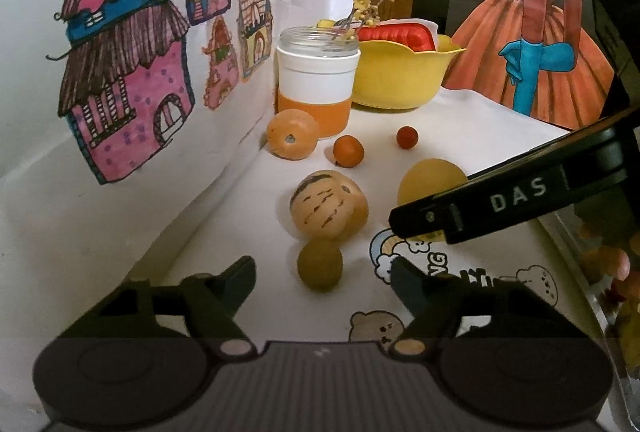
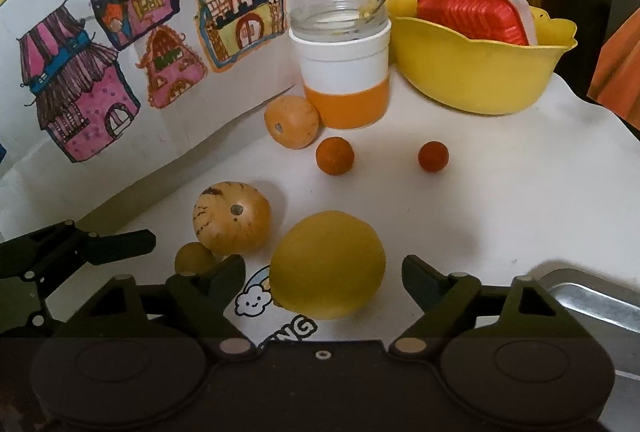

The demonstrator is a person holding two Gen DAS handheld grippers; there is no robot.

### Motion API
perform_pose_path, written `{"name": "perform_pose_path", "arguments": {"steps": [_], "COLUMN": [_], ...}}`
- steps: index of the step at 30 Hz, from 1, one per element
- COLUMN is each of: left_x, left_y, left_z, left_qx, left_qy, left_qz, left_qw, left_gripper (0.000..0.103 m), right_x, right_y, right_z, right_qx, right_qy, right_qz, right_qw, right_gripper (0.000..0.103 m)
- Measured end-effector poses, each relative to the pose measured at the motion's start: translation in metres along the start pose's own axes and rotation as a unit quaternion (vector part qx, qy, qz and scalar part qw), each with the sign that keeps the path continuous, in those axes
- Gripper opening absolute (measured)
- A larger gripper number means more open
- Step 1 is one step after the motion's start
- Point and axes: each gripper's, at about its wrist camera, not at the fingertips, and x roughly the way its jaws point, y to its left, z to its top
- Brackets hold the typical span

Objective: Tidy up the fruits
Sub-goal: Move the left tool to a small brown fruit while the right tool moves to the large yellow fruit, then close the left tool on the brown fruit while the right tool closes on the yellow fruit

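Both grippers hang low over the white tabletop point(image 2: 500, 192), jaws spread wide and holding nothing. The right gripper point(image 2: 324, 272) has the big yellow fruit point(image 2: 328, 264) sitting squarely between its fingers, not yet touched by either one. The left gripper point(image 1: 322, 272) is lined up on the small olive-green fruit point(image 1: 320, 264), which rests just against the striped tan fruit point(image 1: 328, 206). Farther back lie another tan fruit point(image 2: 291, 127) beside the orange-and-white jar point(image 2: 344, 72), a small orange one point(image 2: 335, 155), and a little red one point(image 2: 433, 156) — all loose on the surface. The yellow bowl point(image 2: 480, 72) stands at the back; a metal tray point(image 2: 592, 296) edge shows at the right.

What worries me is how round everything is. If the left fingers close off-centre, the green fruit could squirt out and knock its striped neighbour rolling. The yellow one looks wide for that span — a shallow pinch might let it slip. And the two tools are close together, so they could clash.
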Motion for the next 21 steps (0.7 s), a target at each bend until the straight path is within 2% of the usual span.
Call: {"name": "perform_pose_path", "arguments": {"steps": [3,7,11,14,21], "left_x": [0.0001,-0.0003,0.0016,0.0027,0.0014], "left_y": [-0.0012,-0.0040,-0.0050,-0.0039,-0.0049], "left_z": [0.0001,0.0005,0.0017,0.0020,0.0006], "left_qx": [-0.006,-0.004,-0.006,-0.014,-0.027], "left_qy": [0.000,-0.003,-0.005,-0.003,-0.004], "left_qz": [0.003,-0.001,0.003,0.005,-0.002], "left_qw": [1.0000,1.0000,1.0000,0.9999,0.9996], "left_gripper": [0.057,0.044,0.039,0.030,0.028], "right_x": [0.0010,0.0014,0.0029,0.0032,-0.0042], "right_y": [-0.0012,-0.0041,-0.0039,-0.0051,-0.0065], "right_z": [-0.0001,0.0006,0.0017,0.0010,-0.0058], "right_qx": [0.010,0.027,0.027,0.029,0.041], "right_qy": [-0.004,-0.008,-0.005,-0.004,-0.009], "right_qz": [-0.001,0.004,0.005,0.006,0.002], "right_qw": [1.000,1.000,1.000,1.000,0.999], "right_gripper": [0.075,0.065,0.065,0.065,0.063]}}
